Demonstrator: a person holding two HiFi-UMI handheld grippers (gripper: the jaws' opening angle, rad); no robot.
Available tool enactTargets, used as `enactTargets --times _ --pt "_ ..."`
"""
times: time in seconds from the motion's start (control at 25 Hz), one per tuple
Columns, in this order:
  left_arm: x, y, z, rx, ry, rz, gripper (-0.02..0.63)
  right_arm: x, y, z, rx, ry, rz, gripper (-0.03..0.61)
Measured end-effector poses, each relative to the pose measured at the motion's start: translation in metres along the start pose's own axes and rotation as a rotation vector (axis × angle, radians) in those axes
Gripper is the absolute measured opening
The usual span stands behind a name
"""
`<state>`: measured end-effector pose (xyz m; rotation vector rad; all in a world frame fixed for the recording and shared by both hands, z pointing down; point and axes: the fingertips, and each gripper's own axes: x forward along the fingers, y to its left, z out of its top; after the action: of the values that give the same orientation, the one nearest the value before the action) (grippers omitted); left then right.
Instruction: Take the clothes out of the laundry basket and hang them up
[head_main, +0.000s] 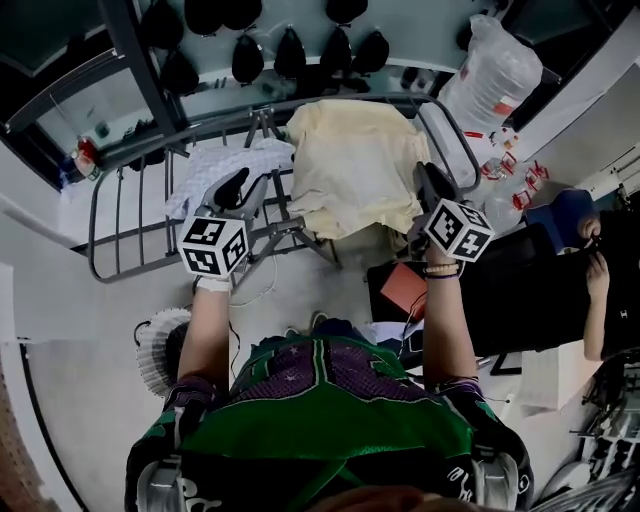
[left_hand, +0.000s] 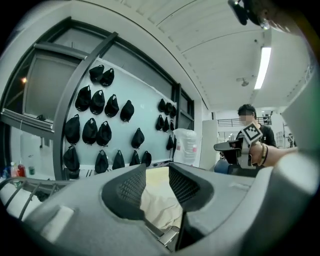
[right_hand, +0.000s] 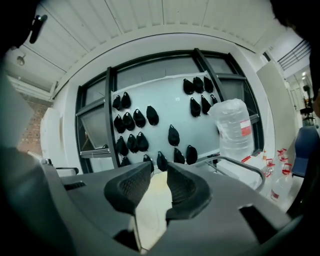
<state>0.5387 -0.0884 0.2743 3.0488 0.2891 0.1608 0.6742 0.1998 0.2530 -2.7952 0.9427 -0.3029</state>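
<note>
A cream garment (head_main: 350, 165) lies draped over the grey drying rack (head_main: 130, 215) in the head view. A white patterned cloth (head_main: 225, 160) hangs on the rack to its left. My left gripper (head_main: 238, 183) hovers over that white cloth, open, with nothing between its fingers. The right gripper (head_main: 425, 178) is at the cream garment's right edge, also open. In the left gripper view the cream garment (left_hand: 160, 202) shows beyond the left gripper (left_hand: 156, 172), and the right gripper (left_hand: 232, 147) is off to the right. In the right gripper view, the garment (right_hand: 150, 215) fills the gap below the right gripper (right_hand: 159, 172). A white laundry basket (head_main: 160, 345) sits by my left arm.
Black caps (head_main: 290, 50) hang on the pale wall behind the rack. A tall clear plastic bag (head_main: 495, 75) stands at the back right. A seated person (head_main: 600, 290) is at a black table (head_main: 540, 280) on the right, with a red item (head_main: 405, 290) near its left edge.
</note>
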Motion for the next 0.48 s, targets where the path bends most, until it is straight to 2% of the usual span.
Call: enactTargets --times 0.28,0.48 --pt "-0.049 -0.028 0.021 0.018 -0.077 0.016 0.152 -0.039 0.065 0.008 -0.07 -0.063 0.113 0.089" --pt "-0.089 -0.053 0.022 0.025 -0.089 0.036 0.152 -0.077 0.1 0.002 -0.114 -0.085 0.192 0.089"
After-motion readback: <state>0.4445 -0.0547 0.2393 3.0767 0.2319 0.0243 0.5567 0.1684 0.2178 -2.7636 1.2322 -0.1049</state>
